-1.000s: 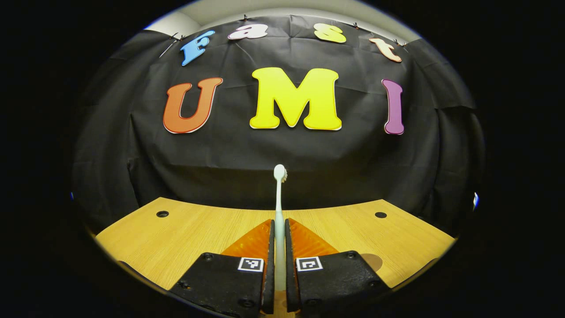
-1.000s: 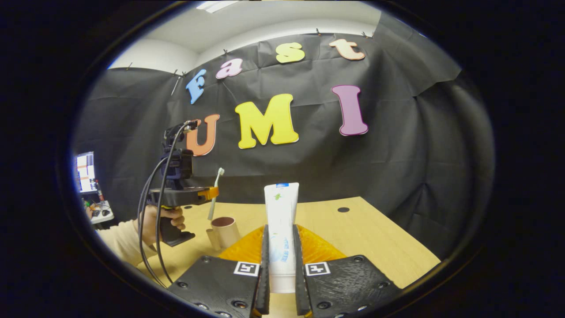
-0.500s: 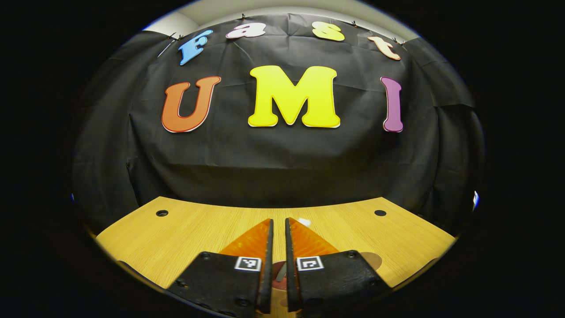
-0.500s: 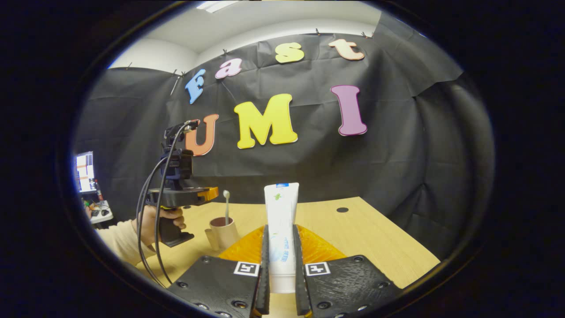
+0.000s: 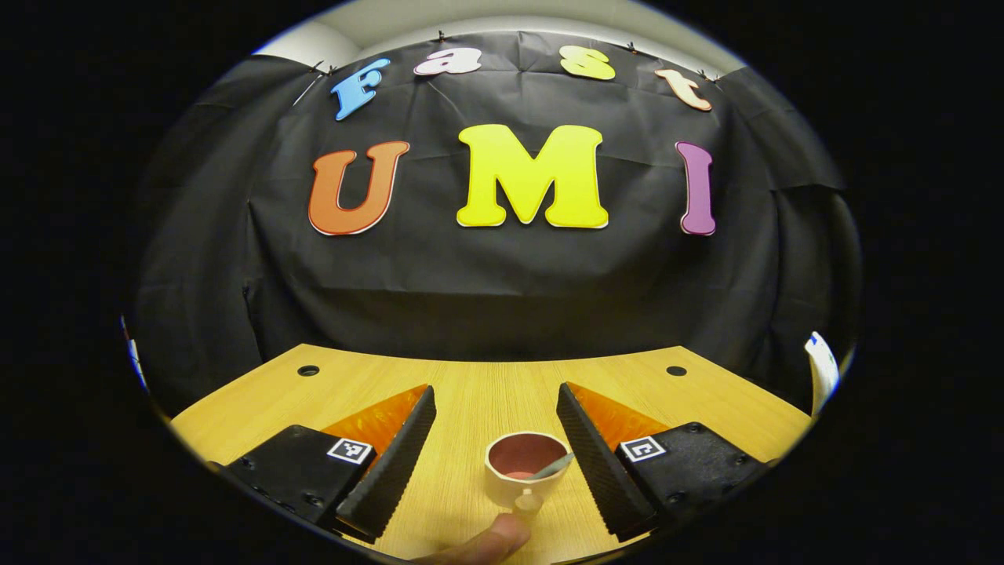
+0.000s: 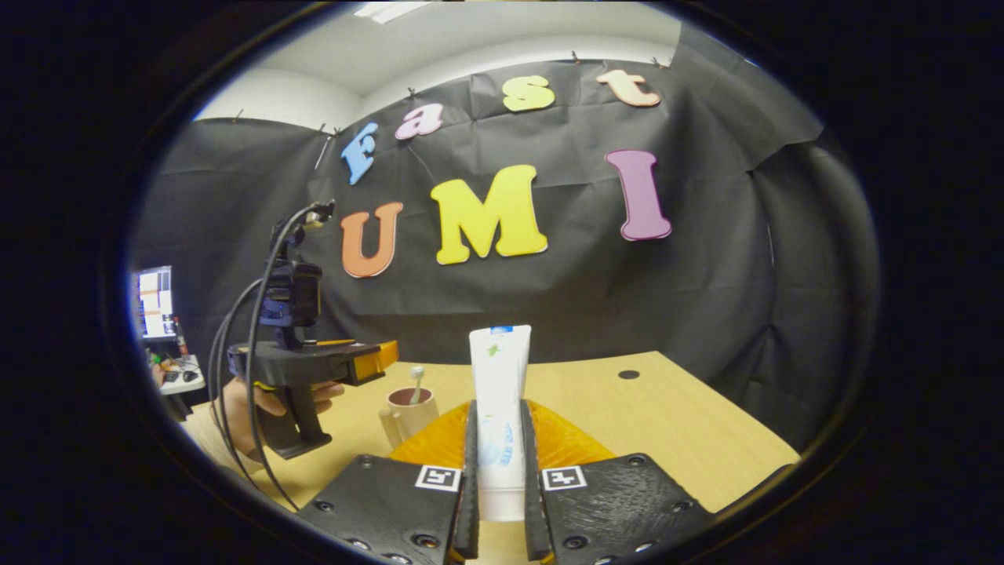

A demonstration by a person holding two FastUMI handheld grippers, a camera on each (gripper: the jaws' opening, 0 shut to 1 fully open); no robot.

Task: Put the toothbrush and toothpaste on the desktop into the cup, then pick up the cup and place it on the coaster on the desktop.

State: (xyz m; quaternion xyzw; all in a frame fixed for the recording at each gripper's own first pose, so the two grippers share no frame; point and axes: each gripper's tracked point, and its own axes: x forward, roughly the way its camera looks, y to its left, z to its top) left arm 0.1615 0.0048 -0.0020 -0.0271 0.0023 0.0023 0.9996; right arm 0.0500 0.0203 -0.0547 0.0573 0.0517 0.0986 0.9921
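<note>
The cup (image 5: 524, 464) is sitting on the desktop (image 5: 471, 392), and the toothbrush (image 5: 549, 468) is being seen leaning inside it, head just above the rim in the right gripper view. Around the cup, the left gripper (image 5: 496, 428) is being held with its fingers spread wide and nothing between them, one finger to either side of the cup and above it. To the right of the cup, the toothpaste (image 6: 499, 408) is being pinched upright by the right gripper (image 6: 497, 471), both fingers pressed on the lower part of the tube. The step in hand is judged to be the toothpaste drop. For it to be done well, the tube is best being carried over the cup's mouth, lined up beside the toothbrush, and lowered until its bottom is inside the rim before the pinch is being eased. The left gripper is better being drawn clear first, so the two are not colliding. The coaster cannot be made out.
</note>
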